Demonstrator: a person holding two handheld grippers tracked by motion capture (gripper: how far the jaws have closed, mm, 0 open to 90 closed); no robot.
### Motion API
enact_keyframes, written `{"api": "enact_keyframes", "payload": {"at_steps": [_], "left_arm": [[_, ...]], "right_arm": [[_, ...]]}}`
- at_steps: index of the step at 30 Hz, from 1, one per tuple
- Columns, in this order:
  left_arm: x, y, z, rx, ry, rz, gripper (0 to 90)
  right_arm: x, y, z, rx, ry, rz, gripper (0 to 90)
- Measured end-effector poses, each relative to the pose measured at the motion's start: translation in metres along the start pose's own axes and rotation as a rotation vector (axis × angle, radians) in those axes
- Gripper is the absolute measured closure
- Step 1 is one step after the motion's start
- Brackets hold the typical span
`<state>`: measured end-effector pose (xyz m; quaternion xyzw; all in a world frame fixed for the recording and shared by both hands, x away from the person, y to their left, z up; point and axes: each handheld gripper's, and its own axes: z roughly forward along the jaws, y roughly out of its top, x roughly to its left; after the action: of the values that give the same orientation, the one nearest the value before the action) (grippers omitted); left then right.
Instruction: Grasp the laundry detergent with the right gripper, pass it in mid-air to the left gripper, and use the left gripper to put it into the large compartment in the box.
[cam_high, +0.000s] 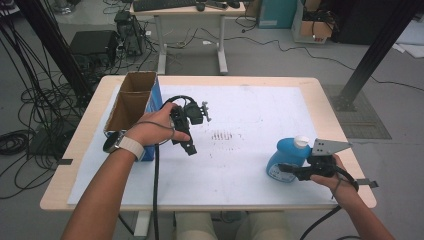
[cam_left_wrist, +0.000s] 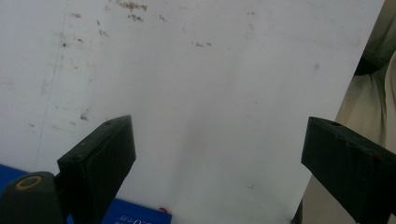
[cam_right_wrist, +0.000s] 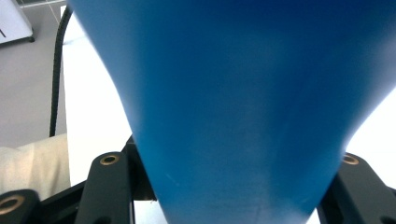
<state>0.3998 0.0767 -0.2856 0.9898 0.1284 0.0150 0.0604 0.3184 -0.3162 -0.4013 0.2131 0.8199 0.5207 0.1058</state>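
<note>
Right gripper (cam_high: 289, 170) grips upright blue bottle (cam_high: 285, 157)

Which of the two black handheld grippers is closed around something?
The right gripper: its jaws clasp the blue plastic bottle, while the left gripper is open above the white mat.

High view overlooks white table (cam_high: 240, 165) — gripper views sit close.

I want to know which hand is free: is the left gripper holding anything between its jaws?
No: the left gripper has its black jaws wide apart over the bare white table sheet, with nothing between them.
</note>
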Motion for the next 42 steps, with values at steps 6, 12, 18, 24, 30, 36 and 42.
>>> {"api": "enact_keyframes", "payload": {"at_steps": [6,12,18,24,30,36,42], "left_arm": [[0.0003,-0.0001,-0.0004,0.004,0.000,-0.001,10.2],[0.0000,0.0001,0.0000,-0.001,0.001,0.000,10.2],[0.0002,0.0003,-0.0004,0.005,-0.001,0.000,10.2],[0.0004,0.0003,-0.0001,0.004,0.006,0.003,10.2],[0.0004,0.0003,-0.0002,0.001,0.008,0.006,10.2],[0.0002,-0.0002,-0.0007,0.005,0.001,0.000,10.2],[0.0001,-0.0003,-0.0010,0.004,0.001,0.000,10.1]], "right_arm": [[0.0000,0.0000,0.0000,0.000,0.000,0.000,42.5],[0.0000,0.0000,0.0001,-0.001,0.000,0.001,42.6],[0.0000,-0.0001,0.0001,-0.001,0.001,0.001,42.5],[0.0004,-0.0001,0.0000,-0.001,0.000,0.008,42.5],[0.0004,0.0000,0.0001,0.000,0.001,0.009,42.5],[0.0004,-0.0001,0.0001,-0.001,0.001,0.011,42.5],[0.0004,-0.0002,0.0001,0.000,0.001,0.013,42.5]]}}
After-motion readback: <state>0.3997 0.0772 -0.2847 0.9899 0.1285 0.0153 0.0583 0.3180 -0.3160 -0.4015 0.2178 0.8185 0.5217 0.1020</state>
